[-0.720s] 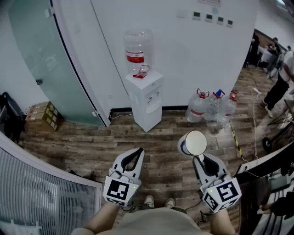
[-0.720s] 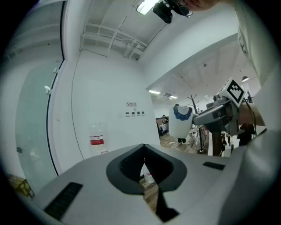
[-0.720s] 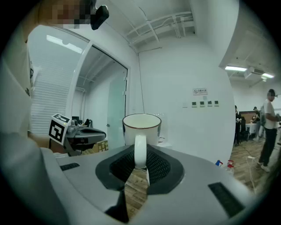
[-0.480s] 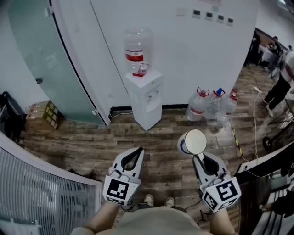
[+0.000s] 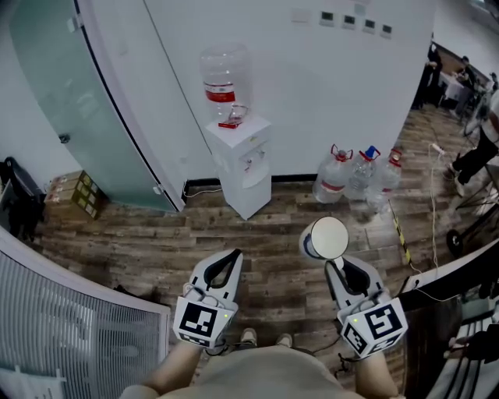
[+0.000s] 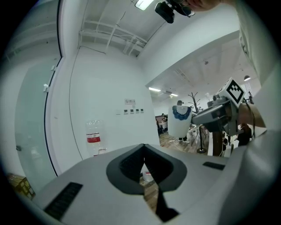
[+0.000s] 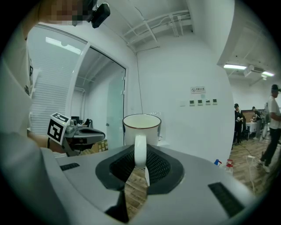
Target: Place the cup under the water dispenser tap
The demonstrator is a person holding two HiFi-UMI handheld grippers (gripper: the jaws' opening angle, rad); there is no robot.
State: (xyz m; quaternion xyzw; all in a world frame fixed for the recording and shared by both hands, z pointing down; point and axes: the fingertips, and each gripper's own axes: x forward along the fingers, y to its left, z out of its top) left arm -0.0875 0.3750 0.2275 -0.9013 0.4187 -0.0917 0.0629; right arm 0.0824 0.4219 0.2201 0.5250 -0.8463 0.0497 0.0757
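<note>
I am pinching the cup (image 7: 141, 127) by its handle in my right hand-held gripper (image 7: 139, 166), which only that gripper's view is showing; the head view is giving just its open mouth, well apart from the water dispenser (image 5: 243, 167) across the wooden floor (image 5: 156, 241). My left hand-held gripper (image 6: 144, 163) is hanging pressed together, empty

On the water dispenser (image 5: 243, 167), the taps are too small to make out in the head view. In the right gripper view the cup (image 7: 141, 127) covers most of the dispenser; in the left gripper view the left tool (image 6: 144, 161) hides the cabinet below the bottle (image 6: 93, 138). The wall plaques (image 5: 355, 21) cannot be read.
</note>
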